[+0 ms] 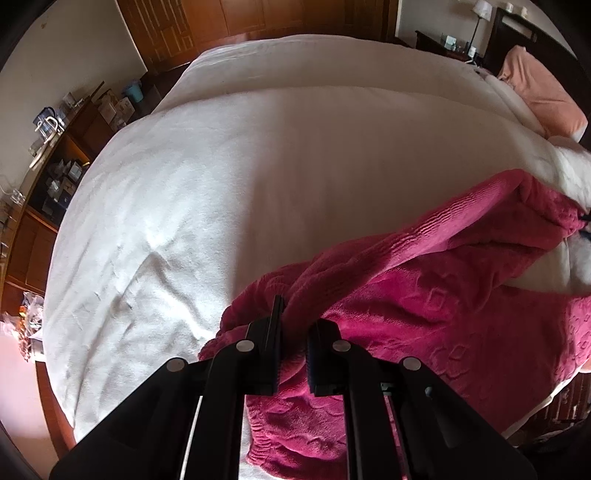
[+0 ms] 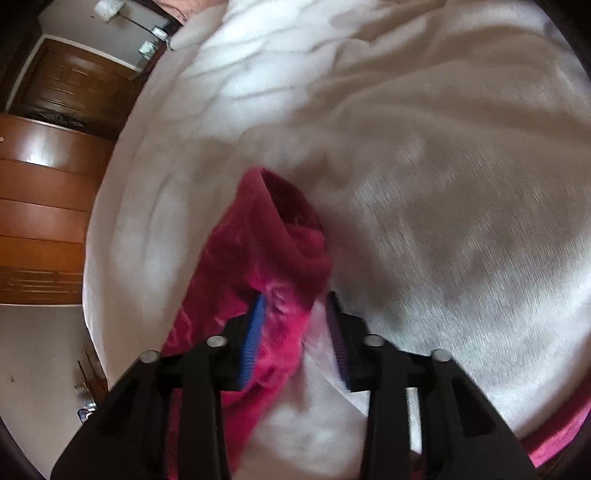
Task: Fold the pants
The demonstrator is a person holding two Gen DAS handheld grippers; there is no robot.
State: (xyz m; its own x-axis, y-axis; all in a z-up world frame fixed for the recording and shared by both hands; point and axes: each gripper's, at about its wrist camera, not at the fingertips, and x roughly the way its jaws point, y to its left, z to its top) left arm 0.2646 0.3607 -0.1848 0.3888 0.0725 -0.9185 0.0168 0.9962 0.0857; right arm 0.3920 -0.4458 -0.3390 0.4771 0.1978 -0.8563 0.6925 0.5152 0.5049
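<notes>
The magenta fleece pants lie bunched on the white bed, spreading from the near edge toward the right. My left gripper is shut on a fold of the pants near the waistband and the fabric bulges up between the jaws. In the right wrist view a pant leg with its open cuff runs away from my right gripper. Its jaws stand apart, with the pants' edge against the left blue pad and white bedding by the other. This view is motion-blurred.
A pink pillow lies at the far right of the bed. A nightstand with a lamp stands behind it. Shelves with clutter line the left wall. Wooden wardrobe doors stand left of the bed.
</notes>
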